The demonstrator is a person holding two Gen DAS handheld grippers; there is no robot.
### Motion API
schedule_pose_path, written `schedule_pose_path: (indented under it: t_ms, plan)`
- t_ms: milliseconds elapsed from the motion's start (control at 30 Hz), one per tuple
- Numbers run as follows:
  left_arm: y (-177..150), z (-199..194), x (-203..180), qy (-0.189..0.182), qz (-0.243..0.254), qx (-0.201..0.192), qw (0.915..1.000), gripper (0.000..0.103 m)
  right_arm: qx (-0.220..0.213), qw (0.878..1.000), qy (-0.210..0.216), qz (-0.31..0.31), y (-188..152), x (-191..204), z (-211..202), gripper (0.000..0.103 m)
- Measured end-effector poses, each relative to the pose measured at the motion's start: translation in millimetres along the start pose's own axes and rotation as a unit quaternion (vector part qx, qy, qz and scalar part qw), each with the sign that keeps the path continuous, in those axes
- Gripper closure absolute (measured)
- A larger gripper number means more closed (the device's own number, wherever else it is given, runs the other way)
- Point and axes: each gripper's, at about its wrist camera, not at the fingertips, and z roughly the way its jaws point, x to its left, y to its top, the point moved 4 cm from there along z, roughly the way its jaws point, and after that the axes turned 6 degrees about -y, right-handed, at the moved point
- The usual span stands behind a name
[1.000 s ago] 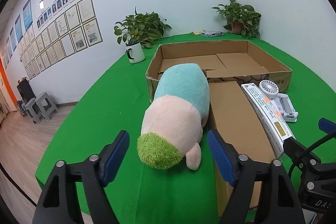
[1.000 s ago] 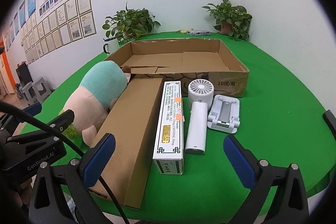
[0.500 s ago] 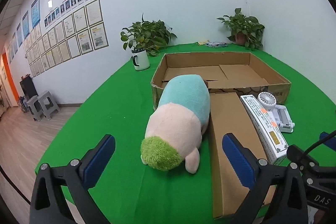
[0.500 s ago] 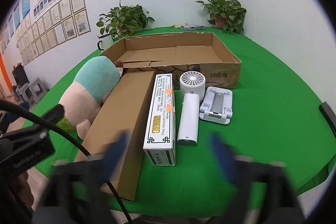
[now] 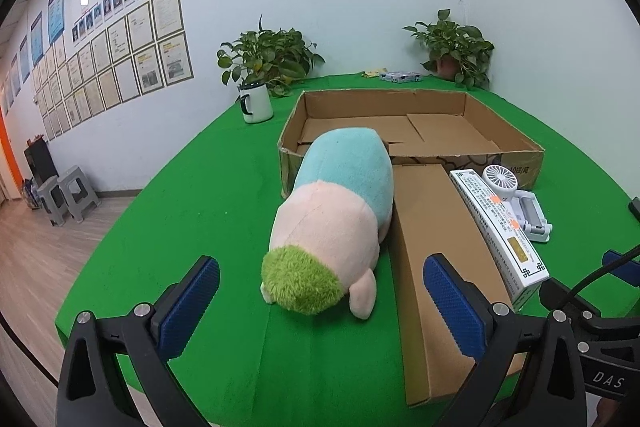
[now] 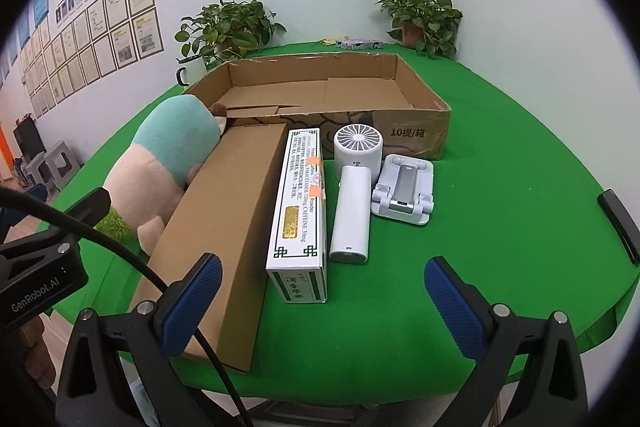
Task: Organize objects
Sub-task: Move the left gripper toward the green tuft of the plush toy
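Observation:
A plush toy (image 5: 336, 211), teal, pink and green, lies on the green table in front of an open cardboard tray (image 5: 412, 131). To its right lie a long brown carton (image 5: 436, 247), a white medicine box (image 5: 496, 223), a white hand fan (image 6: 354, 187) and a white phone stand (image 6: 404, 189). My left gripper (image 5: 320, 303) is open and empty, just short of the plush's green end. My right gripper (image 6: 320, 303) is open and empty, near the front ends of the medicine box (image 6: 300, 211) and fan. The plush (image 6: 160, 163) and tray (image 6: 320, 95) also show in the right wrist view.
A white mug (image 5: 254, 103) and potted plants (image 5: 268, 61) stand at the table's back. A black object (image 6: 618, 225) lies at the right table edge. Grey stools (image 5: 66, 193) stand on the floor at left. The table's front edge is close below both grippers.
My left gripper has opened wider and drawn back slightly from the plush. My right gripper dipped and blurred half a second ago, then settled again near the same spot, still open.

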Motion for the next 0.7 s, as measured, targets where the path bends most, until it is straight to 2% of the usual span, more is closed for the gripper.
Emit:
schedule_pose_path:
  t_ms: [267, 433, 500, 600, 700]
  plan:
    - [-3.3, -15.5, 9.0, 0.005, -0.011, 0.000, 0.9999, 0.000, -0.002, 1.000, 0.007, -0.009, 5.2, 12.1, -9.6, 0.002]
    - [-2.6, -28.5, 27.9, 0.029, -0.014, 0.001, 0.9995, 0.000, -0.008, 1.000, 0.016, -0.016, 13.2, 20.0, -11.6, 0.002]
    - [-3.5, -35.9, 40.8, 0.045, -0.009, 0.011, 0.9989, 0.000, -0.008, 0.999, 0.031, -0.017, 18.0, 28.1, -9.7, 0.002]
    - [-2.3, -54.6, 64.2, 0.098, -0.007, 0.013, 0.9951, 0.000, -0.006, 0.997, 0.066, -0.028, 24.5, 47.1, -3.3, 0.002]
    - [1.3, -68.8, 77.8, 0.119, -0.011, 0.009, 0.9928, 0.000, -0.002, 0.993, 0.112, -0.033, 27.2, 68.5, -0.3, 0.002]
